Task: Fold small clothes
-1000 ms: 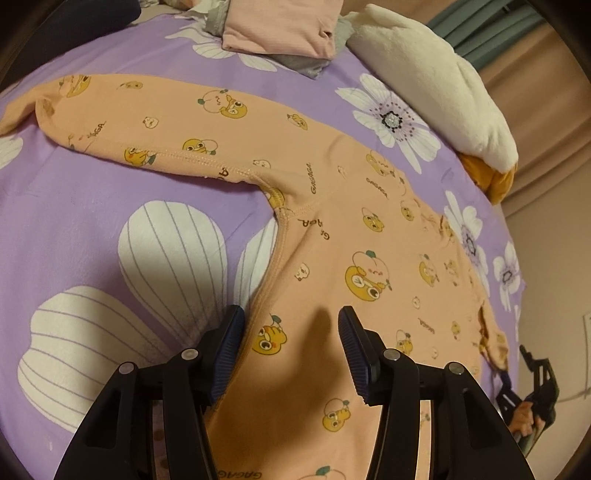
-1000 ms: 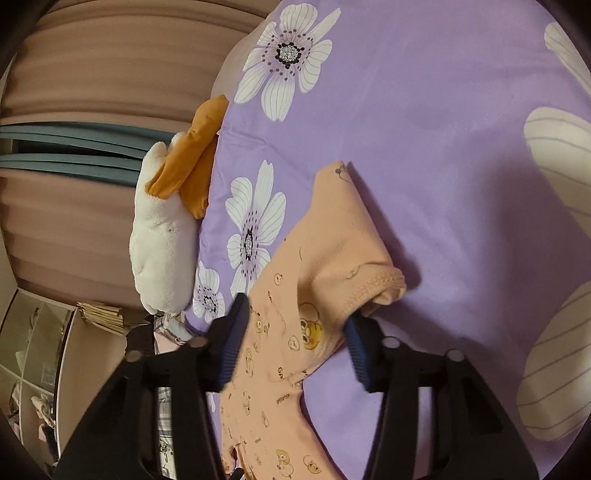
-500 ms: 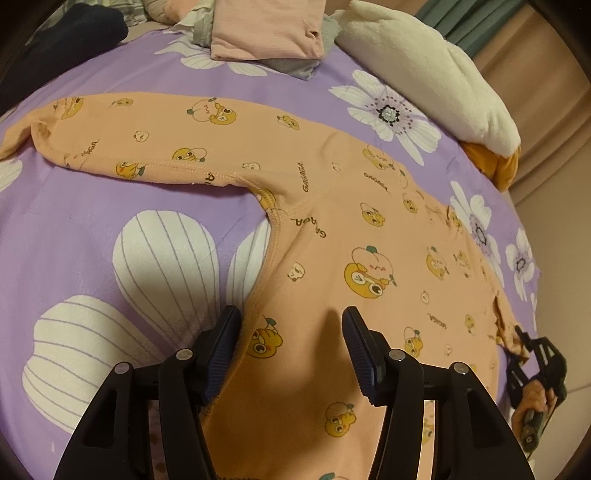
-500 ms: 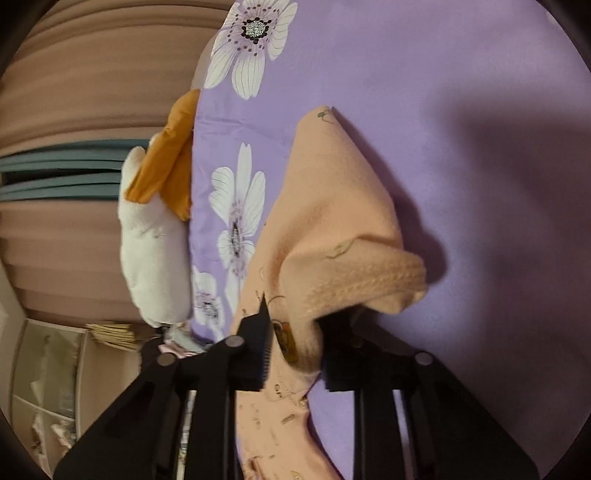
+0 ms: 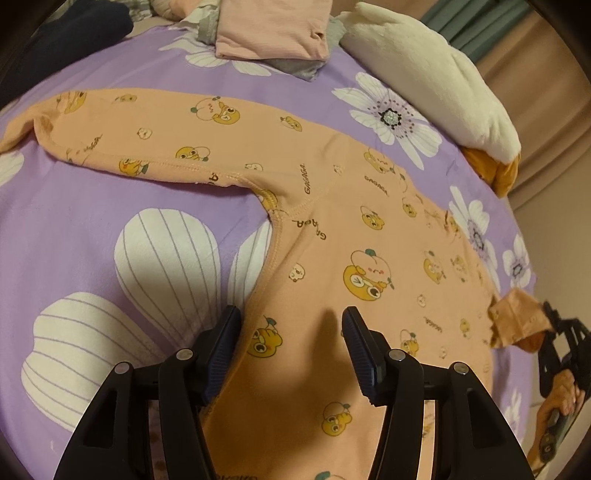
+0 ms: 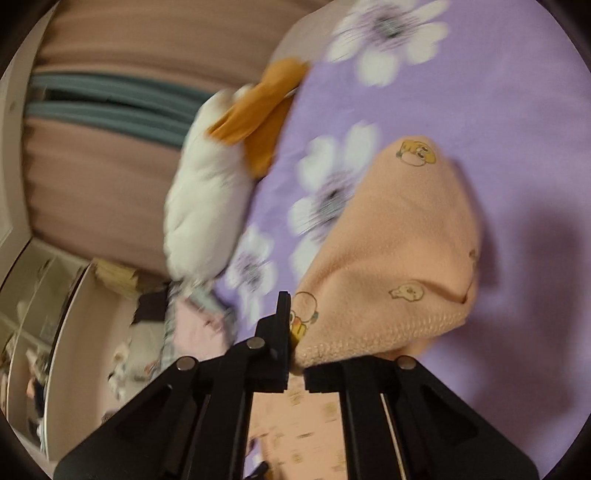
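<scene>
Lifting sleeve cuff (image 6: 388, 280) higher than before, right gripper (image 6: 295, 369) clamped on it; left gripper (image 5: 290, 332) unchanged, jaws wide over orange shirt (image 5: 332, 240).

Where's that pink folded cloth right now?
In the left wrist view the pink cloth lies at the top centre, at the far edge of the purple sheet, beyond the orange shirt and left of the white pillow.
</scene>
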### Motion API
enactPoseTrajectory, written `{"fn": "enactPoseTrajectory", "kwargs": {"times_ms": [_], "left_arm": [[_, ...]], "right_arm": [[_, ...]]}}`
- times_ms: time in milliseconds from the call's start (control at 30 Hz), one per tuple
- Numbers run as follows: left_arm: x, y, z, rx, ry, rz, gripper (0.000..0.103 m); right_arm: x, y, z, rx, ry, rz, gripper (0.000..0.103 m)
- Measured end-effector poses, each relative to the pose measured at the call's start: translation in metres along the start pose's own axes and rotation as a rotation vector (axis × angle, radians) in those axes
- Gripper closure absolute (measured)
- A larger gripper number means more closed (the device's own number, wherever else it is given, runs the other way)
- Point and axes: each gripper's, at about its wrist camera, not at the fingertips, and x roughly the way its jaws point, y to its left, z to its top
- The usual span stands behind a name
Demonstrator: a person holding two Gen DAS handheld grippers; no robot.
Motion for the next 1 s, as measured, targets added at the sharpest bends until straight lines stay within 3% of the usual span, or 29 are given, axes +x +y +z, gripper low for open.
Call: {"fn": "enactPoseTrajectory", "kwargs": {"times_ms": [200, 367, 467, 567, 633, 700, 767, 833, 900, 1000], "left_arm": [[-0.01, 0.011, 0.005, -0.052, 0.008, -0.058, 0.048], [-0.028, 0.024, 0.016, -0.081, -0.054, -0.098, 0.048], [-0.032, 0.037, 0.024, -0.124, -0.071, -0.12, 0.048], [-0.029, 0.049, 0.029, -0.162, -0.075, -0.115, 0.047], [-0.024, 0.052, 0.03, -0.191, -0.054, -0.142, 0.047], [-0.022, 0.053, 0.033, -0.2, -0.039, -0.186, 0.048], [-0.025, 0.05, 0.034, -0.193, -0.049, -0.217, 0.048], [-0.028, 0.046, 0.034, -0.173, -0.046, -0.261, 0.047], [-0.026, 0.039, 0.035, -0.151, -0.022, -0.331, 0.047], [-0.008, 0.027, 0.037, -0.169, 0.036, -0.403, 0.042]], "right_arm": [[0.07, 0.081, -0.051, -0.066, 0.137, 0.112, 0.097], [0.123, 0.138, -0.112, -0.169, 0.22, 0.216, 0.097], [0.163, 0.131, -0.153, -0.216, 0.3, 0.125, 0.096], [0.206, 0.095, -0.189, -0.227, 0.431, -0.068, 0.093], [0.221, 0.076, -0.203, -0.254, 0.511, -0.152, 0.093], [0.219, 0.066, -0.203, -0.24, 0.556, -0.13, 0.093], [0.203, 0.071, -0.192, -0.263, 0.565, -0.114, 0.079], [0.177, 0.082, -0.18, -0.336, 0.564, -0.106, 0.039], [0.147, 0.09, -0.17, -0.421, 0.538, -0.091, 0.032], [0.102, 0.088, -0.153, -0.609, 0.403, -0.208, 0.026]]}}
